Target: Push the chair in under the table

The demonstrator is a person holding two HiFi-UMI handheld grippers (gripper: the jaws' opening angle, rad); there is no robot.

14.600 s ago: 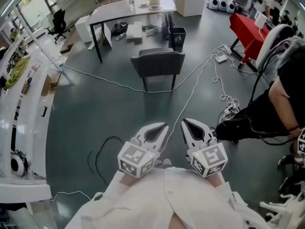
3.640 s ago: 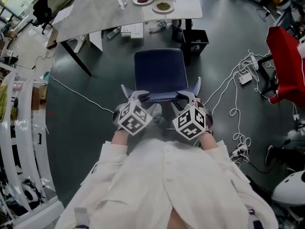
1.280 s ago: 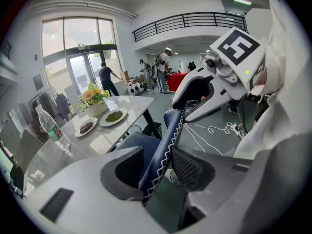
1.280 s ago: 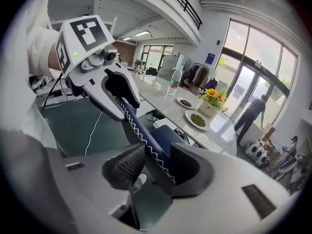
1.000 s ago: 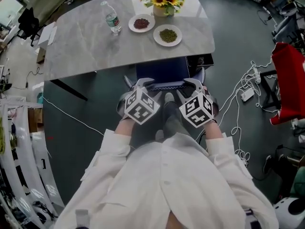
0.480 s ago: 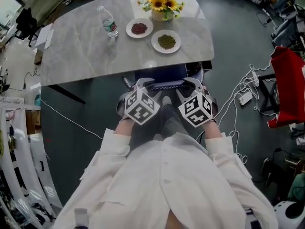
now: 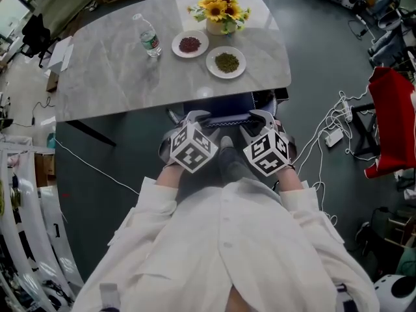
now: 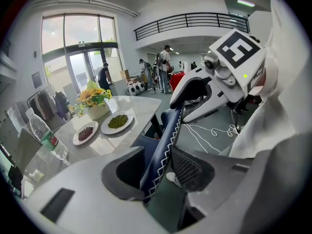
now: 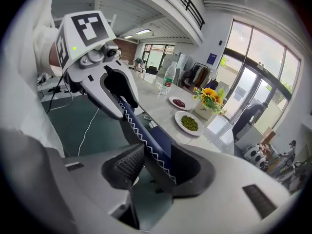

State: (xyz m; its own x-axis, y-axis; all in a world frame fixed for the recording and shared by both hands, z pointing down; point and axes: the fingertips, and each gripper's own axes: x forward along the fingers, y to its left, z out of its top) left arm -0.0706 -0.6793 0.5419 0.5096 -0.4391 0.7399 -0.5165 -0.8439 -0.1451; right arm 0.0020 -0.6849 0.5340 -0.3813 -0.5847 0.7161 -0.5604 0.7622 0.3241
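Since half a second ago the table (image 7: 117,77) edge has crept further over the seat, so the chair (image 7: 218,104) is a touch deeper under it. Grips unchanged.

Left gripper (image 8: 158,172) is pinching the top edge of the backrest (image 8: 163,135), stitched edge sandwiched between both pads. Right gripper (image 9: 148,167) is clamped the same way on the backrest's other end. Neither is spread.

Chair position: seat mostly beneath the table. Only a strip of seat plus the backrest shows on my side of the table edge in head view.

Handling, my read:
- Rigid frame, and the padded back gives slightly under the pads.
- Moderate weight. Legs are hidden, so I expect drag on the smooth floor (image 7: 130,155) rather than rolling.
- A two-ended hold on the top edge is right, since a symmetric push stops yaw.
- Pushing this high could tip it forward if a leg snags, so keep the force level and gentle.

Water bottle (image 7: 147,36), plates (image 7: 190,44) and sunflower vase (image 7: 221,10) sit back from the near edge, but a bump would shake them. Loose cables (image 7: 331,132) lie on the right, apart from the chair.
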